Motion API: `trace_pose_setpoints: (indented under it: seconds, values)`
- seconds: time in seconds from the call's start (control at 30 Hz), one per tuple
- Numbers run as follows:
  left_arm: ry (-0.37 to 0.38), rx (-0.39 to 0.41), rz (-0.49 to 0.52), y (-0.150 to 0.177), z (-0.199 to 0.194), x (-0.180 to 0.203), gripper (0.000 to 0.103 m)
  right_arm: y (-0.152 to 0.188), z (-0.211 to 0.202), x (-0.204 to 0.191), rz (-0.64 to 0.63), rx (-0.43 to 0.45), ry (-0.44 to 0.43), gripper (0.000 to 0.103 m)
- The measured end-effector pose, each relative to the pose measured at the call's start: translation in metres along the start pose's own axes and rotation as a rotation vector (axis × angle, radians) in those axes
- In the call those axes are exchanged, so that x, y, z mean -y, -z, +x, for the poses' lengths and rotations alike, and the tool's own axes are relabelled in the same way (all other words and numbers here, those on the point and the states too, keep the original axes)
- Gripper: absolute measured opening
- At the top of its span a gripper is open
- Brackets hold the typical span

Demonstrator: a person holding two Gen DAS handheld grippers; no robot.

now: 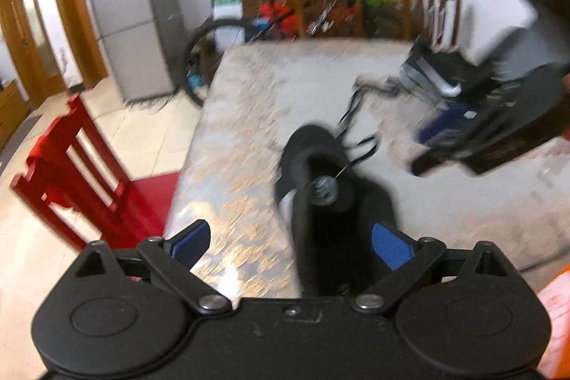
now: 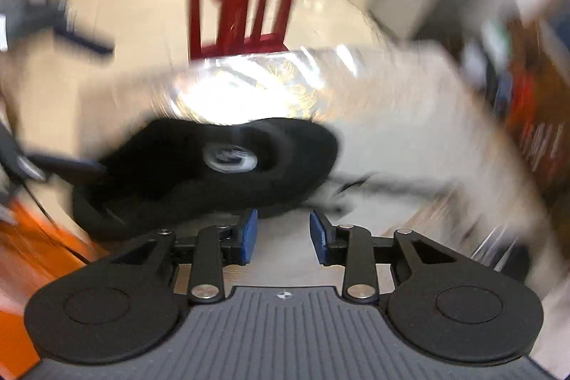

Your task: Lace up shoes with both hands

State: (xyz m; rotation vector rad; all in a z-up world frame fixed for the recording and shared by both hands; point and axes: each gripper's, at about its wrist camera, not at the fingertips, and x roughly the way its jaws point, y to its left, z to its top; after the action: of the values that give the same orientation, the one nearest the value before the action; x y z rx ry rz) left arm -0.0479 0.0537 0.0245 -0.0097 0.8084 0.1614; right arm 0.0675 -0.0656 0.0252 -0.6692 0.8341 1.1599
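On the patterned worktop [image 1: 249, 116] a black shoe [image 1: 313, 159] lies with its opening up, close before the left gripper [image 1: 290, 243], whose fingers stand wide apart, holding nothing. Its loose black lace [image 1: 356, 109] trails away, probably left free for threading. Beyond, the right gripper [image 1: 498, 116] hovers by a second sneaker [image 1: 434, 73]; its fingers are slightly apart, empty.

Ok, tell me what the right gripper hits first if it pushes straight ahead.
Most likely the black shoe: it lies just beyond the open right gripper, slightly left of its line. The frame is badly blurred, so depth is uncertain; dead centre it might skim the table first.
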Motion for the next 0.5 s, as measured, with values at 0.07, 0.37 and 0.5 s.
trace_pose_setpoints:
  seconds: [0.07,0.37,0.5]
  values:
    - [0.020,-0.021,0.021,0.003,0.007,-0.010,0.097,0.007,0.004,-0.003,0.200,-0.038,-0.070,0.036]
    - [0.127,-0.106,0.104,0.014,0.037,-0.059,0.099,0.017,0.025,-0.032,0.670,-0.147,0.121,0.037]
    - [0.174,-0.114,0.096,0.012,0.046,-0.081,0.099,0.026,0.040,-0.027,0.803,-0.187,0.211,0.036]
